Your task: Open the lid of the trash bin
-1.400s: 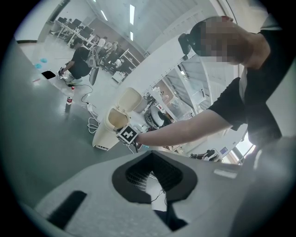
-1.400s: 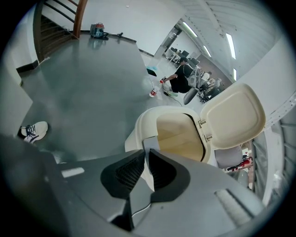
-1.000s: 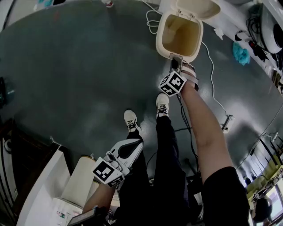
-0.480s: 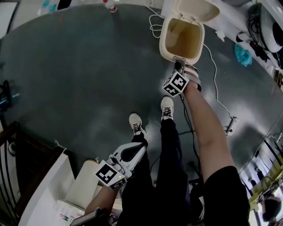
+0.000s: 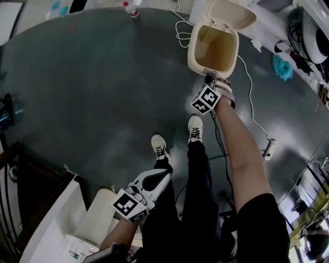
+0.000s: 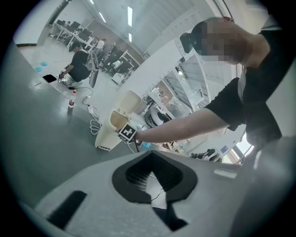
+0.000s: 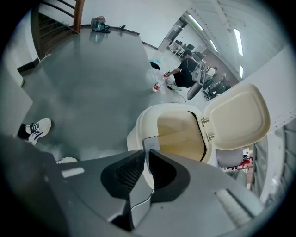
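Starting at the left: left gripper (image 5: 163, 177) low beside the person's leg, jaws pressed together with nothing between them, idle and well apart from the trash bin (image 5: 194, 57). Plays no part in the step, by all appearance.

Going to the right: right gripper (image 5: 209, 78) at the near edge of the bin, pointing steeply down, jaws clenched on the pale front tab (image 7: 150, 144) of the rim. Trash bin on the dark floor at the upper right of the head view, near a white cable (image 5: 177, 32), mouth uncovered and yellowish inside. Further right, lid (image 5: 232, 12) already swung up and back on its hinges, well clear of the mouth.

Judged from this: opening as good as done, only the letting go left. Next, spread the jaws of the right gripper just enough to free the tab, then draw back and up, without dragging the bin forward and without knocking the lid, as this could fall shut again.

As to writing, again from the left: only black and white square patterns on the left marker cube (image 5: 128, 204), no letters. Bottle (image 5: 129, 6) with a red cap far off on the floor, label too small to read. Same kind of squares on the right marker cube (image 5: 206, 99). No brand or label to be read on bin or lid
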Tool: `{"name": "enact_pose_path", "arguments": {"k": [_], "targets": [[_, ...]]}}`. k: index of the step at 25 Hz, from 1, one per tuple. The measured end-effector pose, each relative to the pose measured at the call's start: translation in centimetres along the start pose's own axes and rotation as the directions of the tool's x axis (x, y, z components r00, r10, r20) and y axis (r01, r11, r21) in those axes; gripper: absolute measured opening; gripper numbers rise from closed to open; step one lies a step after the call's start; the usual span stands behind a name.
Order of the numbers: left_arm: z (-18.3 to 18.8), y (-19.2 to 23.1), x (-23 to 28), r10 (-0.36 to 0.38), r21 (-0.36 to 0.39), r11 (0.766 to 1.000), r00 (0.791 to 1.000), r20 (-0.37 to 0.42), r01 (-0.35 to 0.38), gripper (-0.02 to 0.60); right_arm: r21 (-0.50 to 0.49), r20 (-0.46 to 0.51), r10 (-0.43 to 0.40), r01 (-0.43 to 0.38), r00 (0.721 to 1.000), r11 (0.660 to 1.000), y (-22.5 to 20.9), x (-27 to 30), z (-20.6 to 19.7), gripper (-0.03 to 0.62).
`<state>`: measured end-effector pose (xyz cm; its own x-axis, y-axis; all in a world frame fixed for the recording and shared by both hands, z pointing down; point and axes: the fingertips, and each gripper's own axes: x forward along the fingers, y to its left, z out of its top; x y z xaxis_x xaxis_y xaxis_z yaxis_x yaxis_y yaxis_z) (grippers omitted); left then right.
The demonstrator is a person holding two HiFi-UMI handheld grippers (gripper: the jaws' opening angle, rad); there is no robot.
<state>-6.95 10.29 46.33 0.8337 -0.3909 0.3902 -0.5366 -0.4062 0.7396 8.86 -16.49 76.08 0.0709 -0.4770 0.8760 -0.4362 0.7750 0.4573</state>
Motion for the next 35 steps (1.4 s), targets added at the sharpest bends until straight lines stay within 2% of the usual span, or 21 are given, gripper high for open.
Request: {"name": "enact_pose_path", "arguments": {"k": [2, 5, 15, 24, 28, 35], "targets": [[0.4, -0.3, -0.1, -0.009, 0.000, 1.000, 1.000, 0.027, 0.009, -0.002, 0.009, -0.001, 0.005, -0.005, 1.000, 1.000, -0.1, -0.2, 0.1, 0.041], [0.2, -0.3, -0.6, 0.005, 0.008, 1.000, 1.000, -0.006, -0.005, -0.002, 0.029, 0.004, 0.004, -0.004, 1.000, 1.000, -0.4, -0.4, 0.2, 0.041], [-0.3, -0.3, -1.2, 0.010, 0.035, 0.999, 1.000, -0.013, -0.010, -0.002, 0.030, 0.002, 0.003, -0.003, 1.000, 1.000, -0.1, -0.3, 0.0, 0.023], [-1.6, 0.2, -1.3, 0.004, 0.009, 1.000, 0.999, -0.038, -0.004, -0.002, 0.019, 0.004, -0.010, 0.010, 1.000, 1.000, -0.3, -0.1, 0.2, 0.026], [-0.7, -0.2, -1.0, -0.028, 0.001, 1.000, 1.000, -0.010, 0.028, -0.002, 0.033, 0.002, -0.013, 0.013, 1.000, 0.999, -0.3, 0.0, 0.0, 0.028], [-0.1, 0.2, -1.3, -0.019, 0.012, 1.000, 1.000, 0.000, 0.019, -0.002, 0.054, -0.009, 0.009, -0.008, 1.000, 0.999, 0.0, 0.0, 0.2, 0.029]]}}
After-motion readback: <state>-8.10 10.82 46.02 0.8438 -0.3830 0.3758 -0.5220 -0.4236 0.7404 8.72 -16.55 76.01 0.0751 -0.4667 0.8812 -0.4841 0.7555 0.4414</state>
